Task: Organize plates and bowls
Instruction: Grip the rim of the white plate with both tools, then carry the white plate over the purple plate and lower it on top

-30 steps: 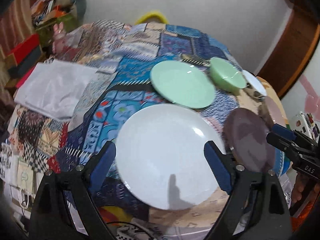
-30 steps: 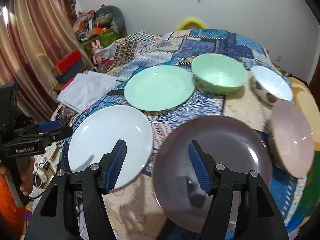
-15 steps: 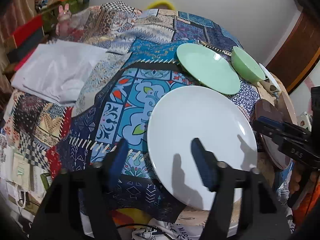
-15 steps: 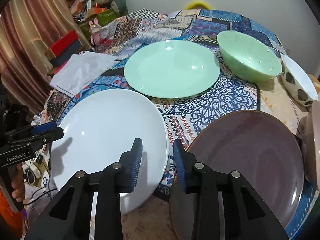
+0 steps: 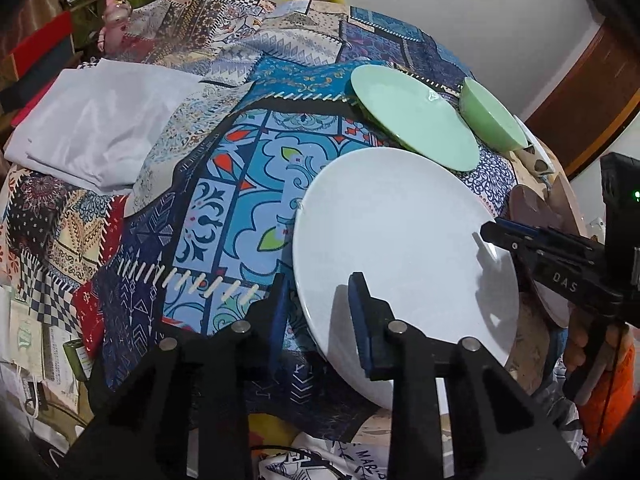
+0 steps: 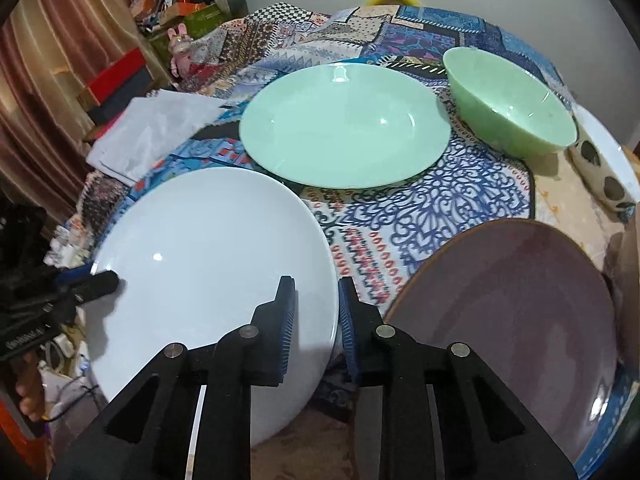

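on a patchwork-covered table (image 5: 224,208): white plate (image 5: 400,248) at the near edge, gripped on two sides. left gripper (image 5: 320,316) closing over its near-left rim, blue pads astride the rim; right gripper (image 6: 316,320) narrowed onto its right rim. lettering "das" readable on the right tool in the left view; "genrobot" partly legible on the left tool. beyond: green plate (image 6: 344,124), green bowl (image 6: 512,104). to the right: purple plate (image 6: 520,312).

Right gripper (image 6: 317,316) with jaws just closing astride the white plate's (image 6: 208,264) right rim, mauve plate (image 6: 508,312) beside it, green plate (image 6: 344,128) and green bowl (image 6: 508,104) behind, left gripper (image 6: 90,285) at the white plate's left edge, on a patchwork cloth (image 6: 432,208)
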`<state>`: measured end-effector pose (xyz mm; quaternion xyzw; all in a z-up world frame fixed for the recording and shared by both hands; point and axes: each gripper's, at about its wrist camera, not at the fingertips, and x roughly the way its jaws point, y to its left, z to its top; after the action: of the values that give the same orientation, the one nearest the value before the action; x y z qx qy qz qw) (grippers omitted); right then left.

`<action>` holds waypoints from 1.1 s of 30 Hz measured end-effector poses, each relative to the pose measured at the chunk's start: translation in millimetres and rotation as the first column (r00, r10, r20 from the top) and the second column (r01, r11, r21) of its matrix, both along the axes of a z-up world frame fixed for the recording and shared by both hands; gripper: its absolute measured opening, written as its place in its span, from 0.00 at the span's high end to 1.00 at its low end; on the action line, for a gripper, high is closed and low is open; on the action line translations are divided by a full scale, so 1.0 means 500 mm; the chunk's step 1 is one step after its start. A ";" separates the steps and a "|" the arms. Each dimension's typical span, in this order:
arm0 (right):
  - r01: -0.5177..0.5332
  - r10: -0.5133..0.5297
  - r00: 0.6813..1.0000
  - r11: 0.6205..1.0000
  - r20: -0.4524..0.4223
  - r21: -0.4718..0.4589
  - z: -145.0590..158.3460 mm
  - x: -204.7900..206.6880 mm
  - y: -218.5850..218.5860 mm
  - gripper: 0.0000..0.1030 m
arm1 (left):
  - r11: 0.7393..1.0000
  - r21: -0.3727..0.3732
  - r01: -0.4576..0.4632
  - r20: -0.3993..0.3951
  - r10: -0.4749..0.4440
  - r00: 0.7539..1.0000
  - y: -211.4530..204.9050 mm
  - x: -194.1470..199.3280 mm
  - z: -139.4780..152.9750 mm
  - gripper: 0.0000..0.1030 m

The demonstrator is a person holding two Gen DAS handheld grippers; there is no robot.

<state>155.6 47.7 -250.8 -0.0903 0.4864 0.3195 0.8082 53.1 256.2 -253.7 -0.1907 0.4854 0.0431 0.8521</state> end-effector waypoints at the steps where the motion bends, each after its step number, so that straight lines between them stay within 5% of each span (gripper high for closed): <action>1: -0.006 0.006 1.000 1.000 0.000 0.002 0.001 -0.003 0.004 0.81 | 1.000 0.002 0.002 -0.002 -0.002 1.000 -0.001 -0.002 -0.001 0.72; 11: -0.011 0.013 0.998 1.000 -0.066 0.025 -0.015 -0.017 -0.003 0.81 | 0.999 -0.009 -0.041 -0.034 0.041 0.999 0.023 -0.026 -0.009 0.72; 33: 0.001 0.000 1.000 0.998 -0.013 0.068 0.010 -0.032 -0.021 0.80 | 0.999 0.009 -0.044 -0.019 0.044 0.999 -0.002 -0.019 0.004 0.71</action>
<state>139.7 37.2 -245.8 -0.0606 0.4807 0.3362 0.8076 43.3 255.0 -251.8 -0.1971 0.4893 0.0659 0.8470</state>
